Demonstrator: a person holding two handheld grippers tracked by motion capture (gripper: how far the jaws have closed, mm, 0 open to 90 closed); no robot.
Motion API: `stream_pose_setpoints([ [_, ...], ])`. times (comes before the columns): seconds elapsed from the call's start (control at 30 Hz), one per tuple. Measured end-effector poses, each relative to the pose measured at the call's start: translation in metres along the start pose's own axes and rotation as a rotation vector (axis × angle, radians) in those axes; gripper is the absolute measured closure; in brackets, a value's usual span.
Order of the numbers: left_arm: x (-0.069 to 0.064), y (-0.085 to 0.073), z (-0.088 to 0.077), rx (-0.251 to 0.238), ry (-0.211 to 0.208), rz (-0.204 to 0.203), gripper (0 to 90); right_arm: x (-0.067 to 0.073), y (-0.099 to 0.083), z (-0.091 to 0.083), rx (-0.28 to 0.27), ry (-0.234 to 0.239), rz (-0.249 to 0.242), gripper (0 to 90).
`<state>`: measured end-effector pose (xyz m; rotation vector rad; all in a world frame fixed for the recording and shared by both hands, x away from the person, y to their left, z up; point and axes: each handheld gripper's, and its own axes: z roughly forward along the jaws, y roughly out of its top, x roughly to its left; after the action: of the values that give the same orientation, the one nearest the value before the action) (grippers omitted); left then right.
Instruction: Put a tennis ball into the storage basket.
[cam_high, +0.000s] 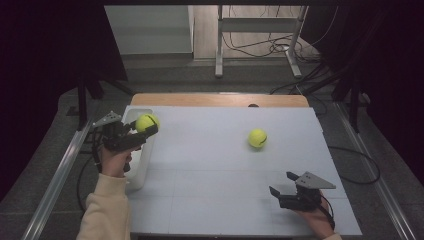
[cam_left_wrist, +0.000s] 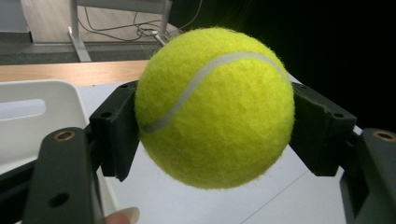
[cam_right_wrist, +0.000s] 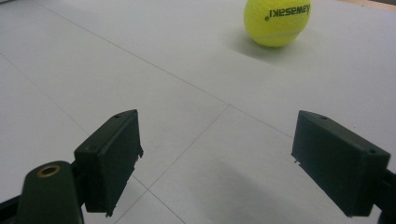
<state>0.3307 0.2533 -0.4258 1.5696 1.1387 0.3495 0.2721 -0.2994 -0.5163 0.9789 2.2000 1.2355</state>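
The left gripper (cam_high: 145, 131) clamps a ball (cam_left_wrist: 215, 107) over a white bin (cam_high: 141, 165) (mostly hidden). The right gripper (cam_right_wrist: 231, 158) gapes wide, empty, near another ball (cam_right_wrist: 277, 21).

Lab or test-rig room, not a home. White sheet-covered desk (cam_high: 225, 165) with a wooden edge sits in a staged bay: black curtains (cam_high: 45, 55) at both sides, metal rails (cam_high: 57, 172) along the grey floor. Loose cables (cam_high: 265, 47) trail over the floor behind, around a bare white metal table frame (cam_high: 257, 30). Plain white panel (cam_high: 147, 27) at back left.
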Motion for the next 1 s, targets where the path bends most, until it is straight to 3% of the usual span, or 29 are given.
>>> stream_pose_setpoints([
  [0.73, 0.018, 0.002, -0.009, -0.012, 0.1, -0.01, 26.2, -0.001, 0.0, 0.0, -0.003, 0.005, 0.001, 16.0],
  [1.0, 0.03, 0.005, -0.009, 0.023, 0.152, -0.008, 26.2, -0.001, 0.0, 0.0, -0.006, 0.005, 0.003, 16.0],
])
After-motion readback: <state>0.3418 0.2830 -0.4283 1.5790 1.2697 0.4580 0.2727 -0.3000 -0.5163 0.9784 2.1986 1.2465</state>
